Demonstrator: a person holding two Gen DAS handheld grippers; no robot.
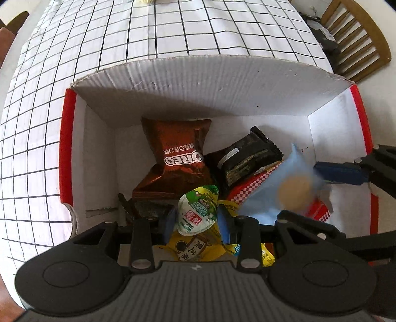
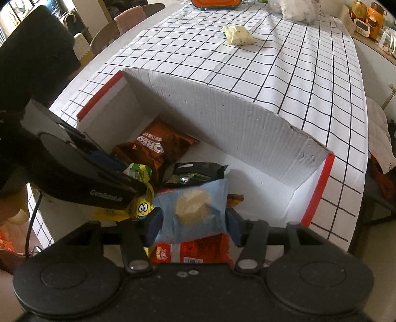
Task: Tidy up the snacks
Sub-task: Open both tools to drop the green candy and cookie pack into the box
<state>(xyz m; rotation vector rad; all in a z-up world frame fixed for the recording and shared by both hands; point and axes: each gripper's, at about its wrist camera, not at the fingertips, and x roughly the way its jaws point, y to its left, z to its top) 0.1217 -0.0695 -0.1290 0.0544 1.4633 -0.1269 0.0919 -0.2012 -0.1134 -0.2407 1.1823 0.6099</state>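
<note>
A white cardboard box with red edges (image 1: 222,81) (image 2: 222,116) holds several snacks: a brown Oreo bag (image 1: 177,158) (image 2: 158,146), a black packet (image 1: 247,158) (image 2: 195,173) and a red checked packet (image 1: 245,192). My left gripper (image 1: 198,220) is shut on a small green-lidded jelly cup (image 1: 198,213) (image 2: 137,171) over the box. My right gripper (image 2: 193,226) is over the box with its fingers on either side of a light blue snack packet (image 2: 193,210). That packet looks blurred in the left wrist view (image 1: 279,188), beside a right gripper finger (image 1: 339,172).
The box stands on a white tablecloth with a black grid (image 2: 284,62). A pale yellow snack packet (image 2: 237,34) lies far back on it, near an orange object (image 2: 215,3). A wooden chair (image 1: 358,42) stands at the table's right. Yellow packets (image 1: 195,247) lie under my left gripper.
</note>
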